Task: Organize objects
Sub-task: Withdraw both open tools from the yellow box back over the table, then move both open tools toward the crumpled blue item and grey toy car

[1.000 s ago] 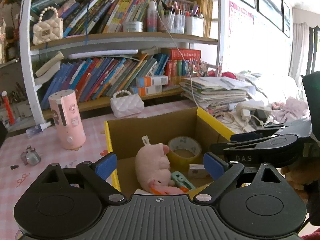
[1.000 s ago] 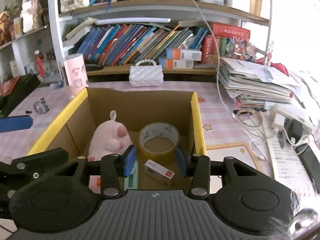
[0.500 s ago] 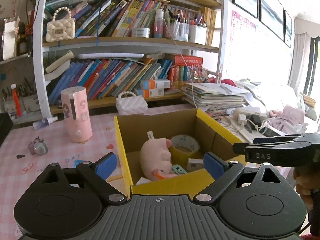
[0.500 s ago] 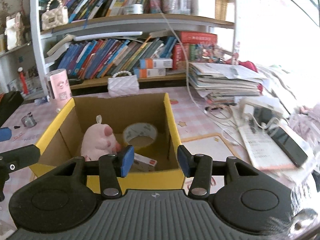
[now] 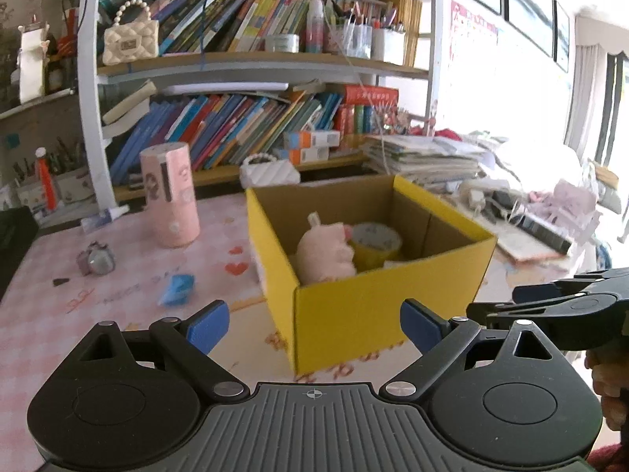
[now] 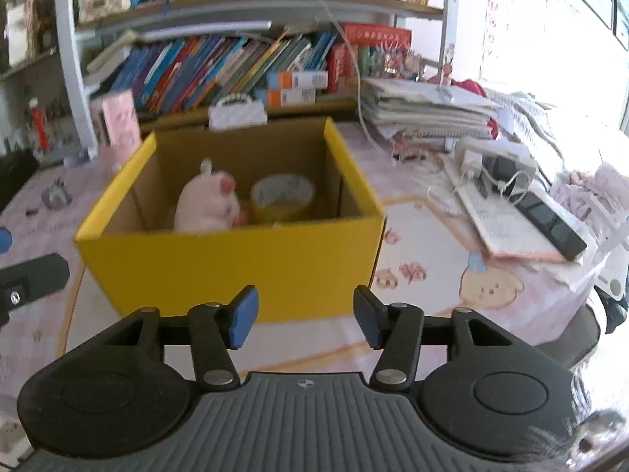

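left wrist view: the open-topped cardboard box with yellow outer walls and plain brown inner walls [image 5: 377,306] stands on the counter with a pink checked cover [image 5: 59,314], one corner turned toward the camera. inside it, a pale pink plush pig with a small white loop on top [image 5: 324,251] sits upright against a roll of yellowish adhesive tape [image 5: 375,242], which lies flat with its hole facing up. the two items touch. a white edge of something small shows at the box floor beside the roll; what it is cannot be told.

the left gripper [image 5: 314,322] has its blue-padded jaws wide apart with nothing between them, in front of the box and clear of it. a crumpled blue scrap [image 5: 177,289] lies on the counter to the left of the box, and a pink cylindrical container [image 5: 169,196] stands upright further back.

right wrist view: the right gripper [image 6: 304,316] faces the near yellow wall of the box [image 6: 236,267]. its jaws are opening and hold nothing; the pads touch no object. the plush pig [image 6: 208,204] and the tape roll [image 6: 283,196] sit side by side in the box. a white quilted handbag [image 6: 236,112] stands just behind the far wall.
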